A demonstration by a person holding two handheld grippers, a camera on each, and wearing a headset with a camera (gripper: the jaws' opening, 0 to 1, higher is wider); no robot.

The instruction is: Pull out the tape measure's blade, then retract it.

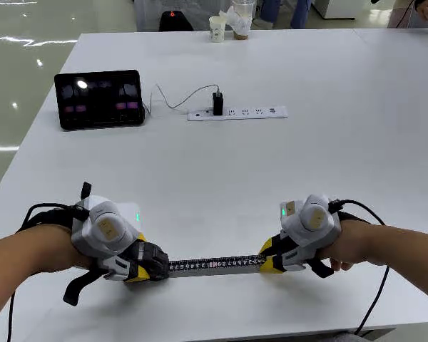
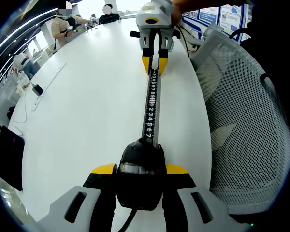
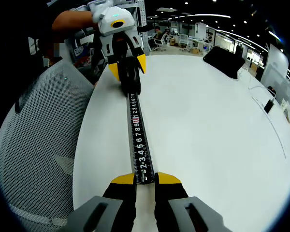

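My left gripper (image 1: pixel 151 265) is shut on the black tape measure case (image 1: pixel 153 261), which fills the space between its yellow-tipped jaws (image 2: pixel 139 169) in the left gripper view. The numbered blade (image 1: pixel 215 264) runs out flat over the white table (image 1: pixel 235 171) to my right gripper (image 1: pixel 265 262), which is shut on the blade's end. In the right gripper view the blade (image 3: pixel 138 145) leads from my right gripper (image 3: pixel 144 178) to the case (image 3: pixel 129 77) in the far gripper. In the left gripper view the blade (image 2: pixel 151 108) reaches the right gripper (image 2: pixel 154 65).
A dark tablet (image 1: pixel 99 98) stands at the back left, with a white power strip (image 1: pixel 237 112) and plugged charger (image 1: pixel 217 102) behind the middle. Paper cups (image 1: pixel 217 28) sit at the far edge. A mesh chair (image 2: pixel 246 121) is beside the table's near edge.
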